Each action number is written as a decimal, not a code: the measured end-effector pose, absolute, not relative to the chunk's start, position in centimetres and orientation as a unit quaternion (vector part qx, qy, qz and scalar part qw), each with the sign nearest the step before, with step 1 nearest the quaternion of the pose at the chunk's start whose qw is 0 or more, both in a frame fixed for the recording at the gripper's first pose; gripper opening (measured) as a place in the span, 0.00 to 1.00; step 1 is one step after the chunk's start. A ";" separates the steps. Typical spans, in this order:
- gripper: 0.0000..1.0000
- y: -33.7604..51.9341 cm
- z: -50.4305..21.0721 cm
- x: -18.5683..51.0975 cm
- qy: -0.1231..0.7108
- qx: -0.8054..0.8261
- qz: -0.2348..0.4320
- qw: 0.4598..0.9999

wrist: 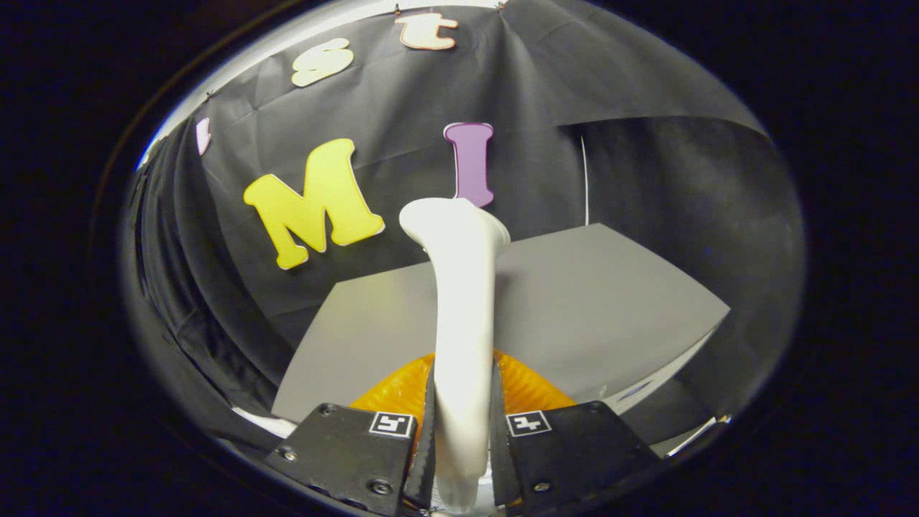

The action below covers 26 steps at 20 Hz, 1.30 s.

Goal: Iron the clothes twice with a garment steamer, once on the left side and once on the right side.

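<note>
One white plastic garment steamer at frame centre, gripped between both fingers; long axis runs away from them, flared head uppermost. One orange pleated garment beneath, on grey tabletop.

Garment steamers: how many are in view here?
1: the white garment steamer stands clamped between the gripper jaws, above orange cloth on the grey table.

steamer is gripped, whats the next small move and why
Probably tip the steamer down toward the orange cloth. The hand-held gripper is shut on its handle, but its head points up at the wall, above the grey table.
</note>
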<state>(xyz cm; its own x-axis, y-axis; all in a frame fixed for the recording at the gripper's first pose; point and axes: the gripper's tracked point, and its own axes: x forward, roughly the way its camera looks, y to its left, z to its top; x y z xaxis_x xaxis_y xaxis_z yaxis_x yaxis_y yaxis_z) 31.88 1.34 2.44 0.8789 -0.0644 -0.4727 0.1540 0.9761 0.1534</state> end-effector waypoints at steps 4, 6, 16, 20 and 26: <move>0.34 4.6 3.9 28.7 0.205 0.090 -0.062 0.973; 0.34 6.9 4.1 27.1 0.194 0.090 -0.064 0.975; 0.34 18.5 9.2 23.0 0.088 0.041 -0.019 0.995; 0.34 22.3 12.5 22.7 0.027 0.035 0.005 0.999; 0.34 27.3 16.3 23.0 -0.040 0.017 0.054 0.998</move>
